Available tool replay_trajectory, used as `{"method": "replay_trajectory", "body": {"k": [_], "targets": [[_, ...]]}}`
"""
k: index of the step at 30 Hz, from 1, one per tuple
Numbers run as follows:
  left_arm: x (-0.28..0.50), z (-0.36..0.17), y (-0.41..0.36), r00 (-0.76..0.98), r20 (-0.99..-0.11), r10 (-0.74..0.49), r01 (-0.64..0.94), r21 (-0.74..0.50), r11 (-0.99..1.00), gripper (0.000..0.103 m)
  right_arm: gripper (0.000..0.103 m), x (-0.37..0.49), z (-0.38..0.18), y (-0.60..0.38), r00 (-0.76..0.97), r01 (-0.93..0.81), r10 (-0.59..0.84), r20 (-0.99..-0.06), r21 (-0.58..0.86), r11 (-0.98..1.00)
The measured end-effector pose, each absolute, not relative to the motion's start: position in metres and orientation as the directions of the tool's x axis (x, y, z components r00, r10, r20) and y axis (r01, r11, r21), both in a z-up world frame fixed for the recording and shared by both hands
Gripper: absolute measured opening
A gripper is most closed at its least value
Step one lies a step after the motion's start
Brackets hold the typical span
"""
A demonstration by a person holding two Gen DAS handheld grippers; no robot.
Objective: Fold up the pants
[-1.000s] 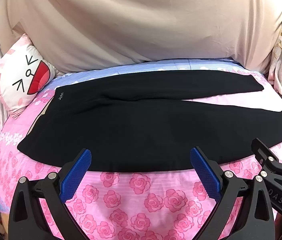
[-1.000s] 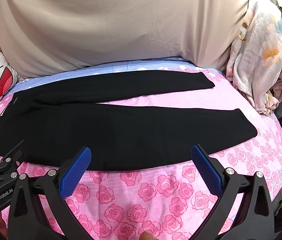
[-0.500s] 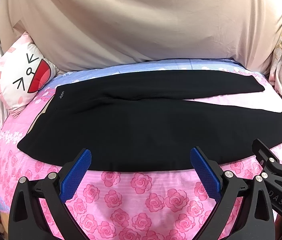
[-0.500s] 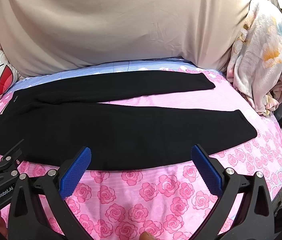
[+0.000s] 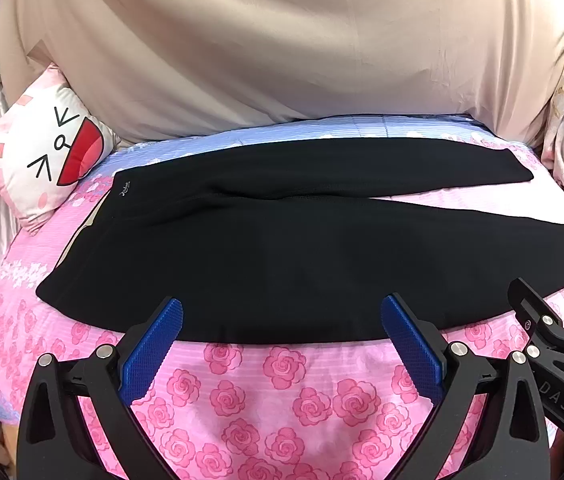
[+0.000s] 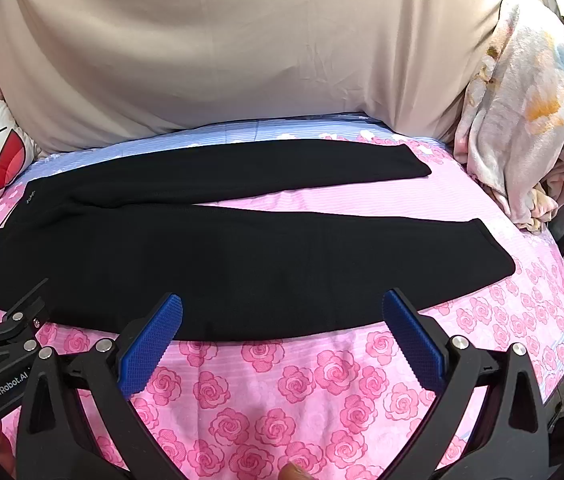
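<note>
1. My left tool [image 5: 282, 344] has its two blue-padded black fingers spread wide, gripping nothing, and hangs above the near edge of the bed.
2. My right tool [image 6: 282, 342] is likewise spread wide and empty, just beside the left one. Each tool's black frame shows at the edge of the other's view.
3. Past both sets of fingertips lie the black fabric pants [image 5: 290, 248], flat on the bed and running across it. The waistband sits at the left and the two legs reach to the right.
4. The far leg [image 6: 241, 172] is straight; the near leg [image 6: 282, 264] angles slightly away from it, so a wedge of bedding shows between them toward the cuffs.
5. A small pale logo [image 5: 123, 190] marks the waistband's far corner.
6. The pants rest on a pink sheet printed with roses [image 5: 282, 408], which turns into a lilac striped band along the far side.
7. A white cushion with a cartoon face and red mouth [image 5: 47, 152] leans at the left, near the waistband.
8. A beige cloth [image 6: 221, 48] hangs behind the bed.
9. A pale floral blanket [image 6: 522, 120] is bundled at the right, apart from the cuffs.
</note>
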State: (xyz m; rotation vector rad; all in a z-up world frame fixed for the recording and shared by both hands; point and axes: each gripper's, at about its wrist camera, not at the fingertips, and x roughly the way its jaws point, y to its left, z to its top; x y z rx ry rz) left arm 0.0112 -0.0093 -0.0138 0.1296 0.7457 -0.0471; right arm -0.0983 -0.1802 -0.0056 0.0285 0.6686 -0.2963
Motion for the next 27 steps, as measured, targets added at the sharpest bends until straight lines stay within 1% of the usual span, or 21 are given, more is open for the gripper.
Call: {"method": "replay_trajectory", "body": {"k": [17, 19, 21, 22, 24, 25, 27], "targets": [[0.019, -0.019, -0.014, 0.715, -0.699, 0.014, 0.093, 0.115, 0.989, 0.097, 0.098, -0.092, -0.009, -0.183, 0.735, 0.284, -0.263, -0.625, -0.068, 0.956], [0.022, -0.021, -0.013, 0.694, -0.72, -0.021, 0.118, 0.085, 0.989, 0.097, 0.098, -0.089, -0.009, -0.186, 0.736, 0.278, -0.256, -0.626, -0.065, 0.958], [0.029, -0.022, -0.008, 0.65, -0.752, -0.11, 0.189, 0.02, 0.982, 0.098, 0.098, -0.082, -0.008, -0.194, 0.742, 0.254, -0.232, -0.629, -0.057, 0.965], [0.034, -0.021, -0.002, 0.637, -0.759, -0.135, 0.199, -0.007, 0.98, 0.098, 0.098, -0.076, -0.005, -0.204, 0.749, 0.241, -0.216, -0.626, -0.046, 0.969], [0.051, -0.016, 0.018, 0.638, -0.756, -0.145, 0.167, -0.047, 0.985, 0.097, 0.098, -0.056, -0.001, -0.23, 0.763, 0.24, -0.198, -0.615, -0.015, 0.971], [0.067, -0.011, 0.037, 0.649, -0.749, -0.133, 0.124, -0.068, 0.99, 0.097, 0.098, -0.045, 0.004, -0.258, 0.77, 0.246, -0.182, -0.612, 0.021, 0.969], [0.097, -0.004, 0.066, 0.675, -0.735, -0.068, 0.031, -0.064, 0.997, 0.097, 0.098, -0.022, 0.009, -0.305, 0.783, 0.241, -0.139, -0.607, 0.089, 0.967]]}}
